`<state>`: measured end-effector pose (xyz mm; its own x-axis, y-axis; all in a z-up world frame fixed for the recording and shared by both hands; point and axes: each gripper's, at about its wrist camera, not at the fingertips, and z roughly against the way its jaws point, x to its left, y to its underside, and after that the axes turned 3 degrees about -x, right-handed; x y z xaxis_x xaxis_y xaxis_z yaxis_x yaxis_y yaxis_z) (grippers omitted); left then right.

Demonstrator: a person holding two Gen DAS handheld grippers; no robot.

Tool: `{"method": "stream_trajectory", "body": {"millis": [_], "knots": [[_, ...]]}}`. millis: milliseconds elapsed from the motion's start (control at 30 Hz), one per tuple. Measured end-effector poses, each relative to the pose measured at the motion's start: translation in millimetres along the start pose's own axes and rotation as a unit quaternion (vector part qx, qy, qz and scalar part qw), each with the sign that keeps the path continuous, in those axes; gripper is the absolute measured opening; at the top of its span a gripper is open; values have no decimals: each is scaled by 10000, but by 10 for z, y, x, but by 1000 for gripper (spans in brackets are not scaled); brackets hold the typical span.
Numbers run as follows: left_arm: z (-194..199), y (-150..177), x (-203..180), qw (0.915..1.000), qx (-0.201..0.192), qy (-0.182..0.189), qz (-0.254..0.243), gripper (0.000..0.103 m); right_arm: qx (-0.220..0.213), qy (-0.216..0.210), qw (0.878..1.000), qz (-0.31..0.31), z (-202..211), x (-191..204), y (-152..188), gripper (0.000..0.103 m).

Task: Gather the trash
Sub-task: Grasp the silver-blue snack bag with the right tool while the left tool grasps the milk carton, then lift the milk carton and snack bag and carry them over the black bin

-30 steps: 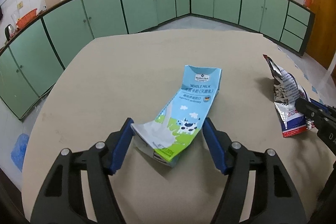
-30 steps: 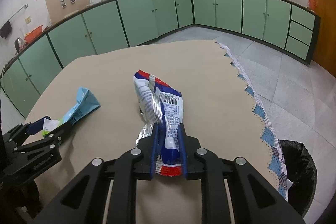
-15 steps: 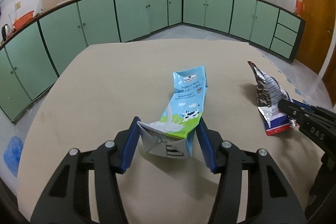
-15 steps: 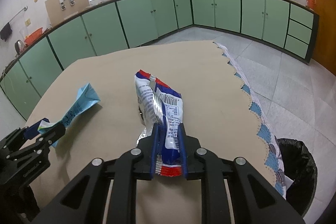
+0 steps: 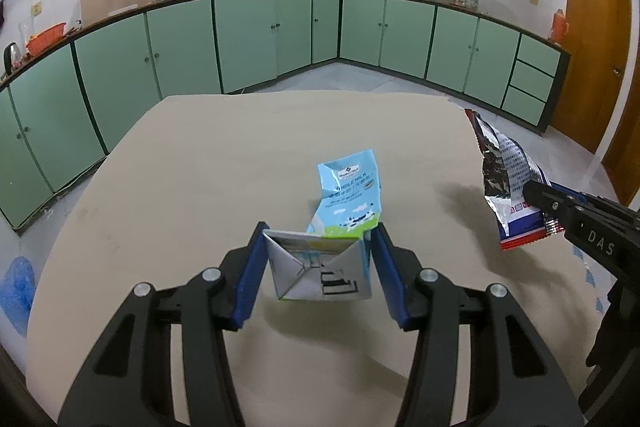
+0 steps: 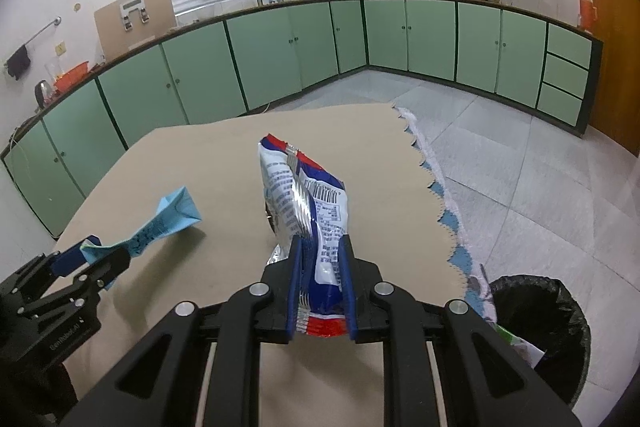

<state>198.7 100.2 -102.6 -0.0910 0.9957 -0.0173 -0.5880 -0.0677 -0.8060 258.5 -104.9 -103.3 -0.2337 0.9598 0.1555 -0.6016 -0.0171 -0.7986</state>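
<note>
Both grippers grip trash: left (image 5: 318,267) milk carton (image 5: 348,203), right (image 6: 320,291) snack bag (image 6: 308,203).

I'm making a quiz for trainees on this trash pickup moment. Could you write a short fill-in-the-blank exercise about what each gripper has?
1. The left gripper is shut on the flattened light-blue ____ carton.
2. The right gripper is shut on the crinkled red, white and blue foil ____.
3. The round bin lined with a black bag stands on the ____ beside the beige table.

Missing words: milk; snack bag; floor
</note>
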Motion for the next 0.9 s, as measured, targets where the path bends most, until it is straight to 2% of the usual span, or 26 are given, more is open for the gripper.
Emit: {"method": "stream_trajectory", "body": {"millis": [233, 300, 500, 667, 733, 767, 900], "knots": [[-89, 132, -138, 9986, 468, 210, -102, 51, 76, 39, 10000, 23, 41, -35, 63, 18], [-103, 133, -135, 9984, 508, 229, -103, 61, 97, 55, 9999, -14, 36, -58, 82, 18], [-205, 45, -155, 9983, 529, 201, -122, 72, 75, 82, 9999, -71, 39, -96, 65, 18], [-394, 19, -189, 9970, 743, 225, -75, 72, 45, 99, 9999, -55, 59, -78, 83, 18], [-441, 34, -194, 9964, 815, 241, -76, 64, 40, 112, 9999, -42, 64, -77, 82, 18], [-465, 46, -206, 9957, 878, 290, -78, 56, 39, 118, 9999, -36, 68, -77, 81, 18], [-433, 34, -234, 9965, 771, 313, -97, 52, 24, 122, 9999, -25, 85, -70, 65, 18]]}}
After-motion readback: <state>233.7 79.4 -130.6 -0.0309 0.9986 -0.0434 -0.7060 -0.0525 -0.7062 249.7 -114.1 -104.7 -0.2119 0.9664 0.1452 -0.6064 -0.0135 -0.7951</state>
